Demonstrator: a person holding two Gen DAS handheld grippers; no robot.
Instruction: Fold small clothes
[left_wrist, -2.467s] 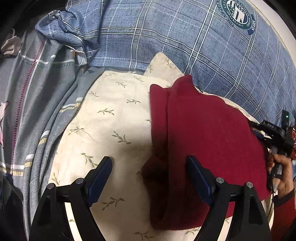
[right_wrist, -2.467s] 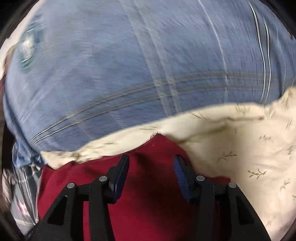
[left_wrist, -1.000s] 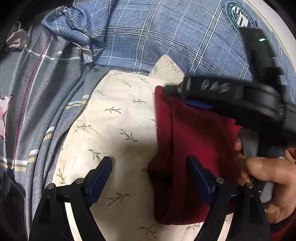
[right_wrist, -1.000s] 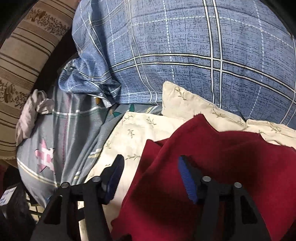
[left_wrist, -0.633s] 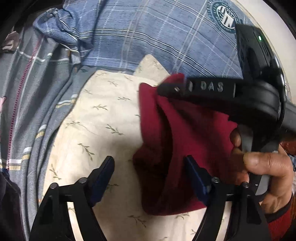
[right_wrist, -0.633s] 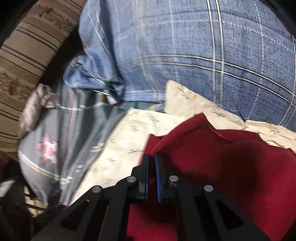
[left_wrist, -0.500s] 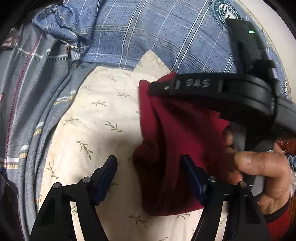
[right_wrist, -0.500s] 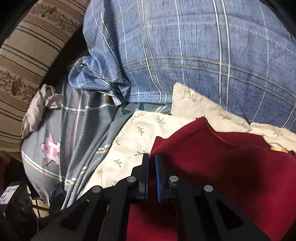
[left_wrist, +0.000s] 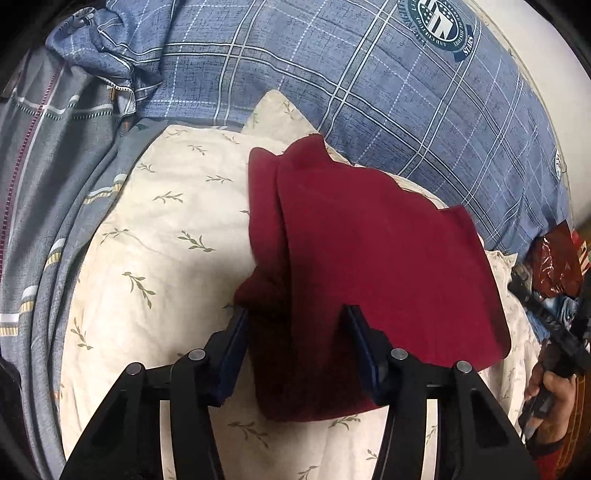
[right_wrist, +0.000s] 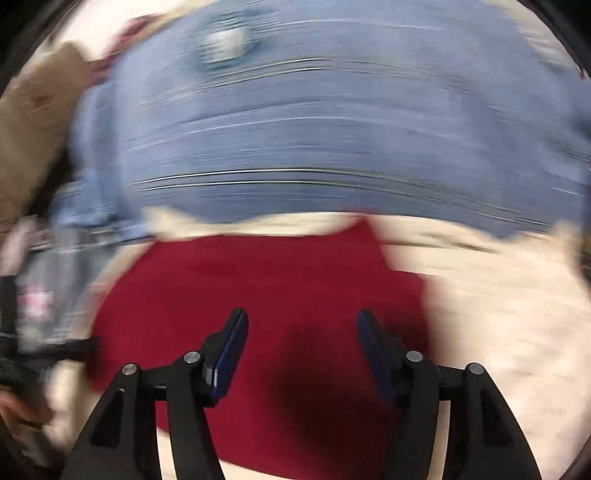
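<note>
A dark red garment (left_wrist: 369, 266) lies folded on a cream leaf-print pillow (left_wrist: 162, 236). Its top layer is laid over from the right, with a narrow strip of the under layer showing along the left side. My left gripper (left_wrist: 295, 314) is open, its jaws astride the garment's near left edge, holding nothing. My right gripper (right_wrist: 301, 319) is open and empty above the red garment (right_wrist: 280, 302); that view is heavily blurred by motion. In the left wrist view the right gripper is at the far right edge (left_wrist: 561, 343), held in a hand, clear of the garment.
A blue plaid pillow (left_wrist: 388, 92) with a round logo lies behind the cream pillow. Grey striped bedding (left_wrist: 48, 155) bunches on the left. Red and dark clutter (left_wrist: 554, 266) sits at the right edge.
The right gripper let go of the garment's far corner, opened and swung away to the right. The red top layer now lies flat. The left gripper's jaws have narrowed and moved up to the garment's edge.
</note>
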